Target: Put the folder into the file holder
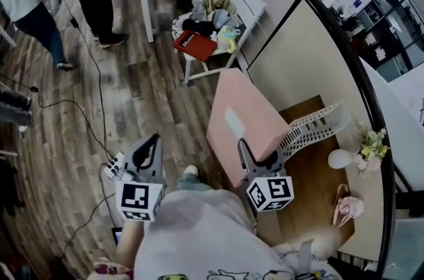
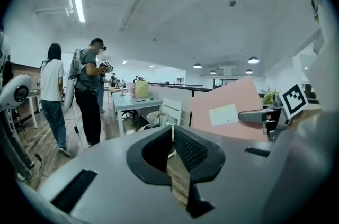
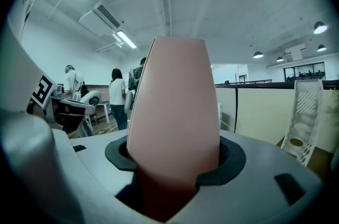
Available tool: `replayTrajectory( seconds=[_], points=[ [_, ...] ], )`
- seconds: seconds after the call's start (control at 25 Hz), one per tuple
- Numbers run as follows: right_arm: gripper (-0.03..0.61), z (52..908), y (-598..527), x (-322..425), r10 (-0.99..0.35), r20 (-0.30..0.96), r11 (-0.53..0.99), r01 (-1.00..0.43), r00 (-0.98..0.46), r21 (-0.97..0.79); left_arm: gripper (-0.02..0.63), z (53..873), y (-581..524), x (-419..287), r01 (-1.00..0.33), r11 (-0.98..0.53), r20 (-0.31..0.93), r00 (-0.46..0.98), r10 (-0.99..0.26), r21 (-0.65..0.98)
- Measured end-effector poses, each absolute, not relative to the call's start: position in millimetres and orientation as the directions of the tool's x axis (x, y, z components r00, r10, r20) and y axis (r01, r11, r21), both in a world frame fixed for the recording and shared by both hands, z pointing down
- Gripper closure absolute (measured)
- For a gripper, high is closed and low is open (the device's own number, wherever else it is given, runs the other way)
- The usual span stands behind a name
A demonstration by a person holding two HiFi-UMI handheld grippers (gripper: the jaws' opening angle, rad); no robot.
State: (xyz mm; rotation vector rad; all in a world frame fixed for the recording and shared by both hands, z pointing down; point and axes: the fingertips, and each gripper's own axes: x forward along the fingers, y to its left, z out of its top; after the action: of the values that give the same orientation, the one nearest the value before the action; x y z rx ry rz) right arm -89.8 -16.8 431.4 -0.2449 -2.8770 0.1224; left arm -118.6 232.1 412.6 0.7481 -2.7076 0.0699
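While the right gripper [image 1: 257, 154] has its fingers clamped on the lower edge of the pink folder [image 1: 242, 120], a flat, matte card sheet with a pale label held up near the white file holder [image 1: 318, 126], the carry looks nearly done and the insertion not yet begun. Next, I judge, the folder's edge must line up with a slot of that rigid, lattice-walled plastic holder on the brown wooden tabletop [image 1: 311, 196]. Well apart from the file holder, the left gripper [image 1: 151, 147] has its fingers pressed together on nothing.
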Motion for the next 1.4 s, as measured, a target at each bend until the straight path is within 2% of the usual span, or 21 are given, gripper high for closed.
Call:
replayTrajectory(
  seconds=[0.36, 0.64, 1.0, 1.4],
  points=[
    [0.307, 426.2, -46.6, -88.9, 0.052, 0.221, 0.99, 0.02, -0.974, -0.141, 0.6, 413.8, 176.0, -156.7, -0.649, 0.76, 0.326, -0.71, -0.625, 0.043],
    [0.307, 421.8, -55.3, -84.9, -0.092, 0.217, 0.975, -0.132, -0.972, -0.177, 0.6, 409.4, 133.7, -184.0, -0.793, 0.609, 0.324, -0.569, -0.756, 0.028],
    [0.307, 417.2, -52.2, -85.4, -0.336, 0.218, 0.899, -0.381, -0.916, -0.217, 0.6, 407.5, 82.4, -224.7, -0.946, 0.32, 0.333, -0.287, -0.898, 0.048],
    [0.307, 415.2, -44.8, -60.8, -0.626, 0.224, 0.719, -0.664, -0.747, -0.205, 0.6, 416.0, 28.9, -236.9, -0.997, -0.019, 0.339, 0.043, -0.94, 0.072]
  ],
)
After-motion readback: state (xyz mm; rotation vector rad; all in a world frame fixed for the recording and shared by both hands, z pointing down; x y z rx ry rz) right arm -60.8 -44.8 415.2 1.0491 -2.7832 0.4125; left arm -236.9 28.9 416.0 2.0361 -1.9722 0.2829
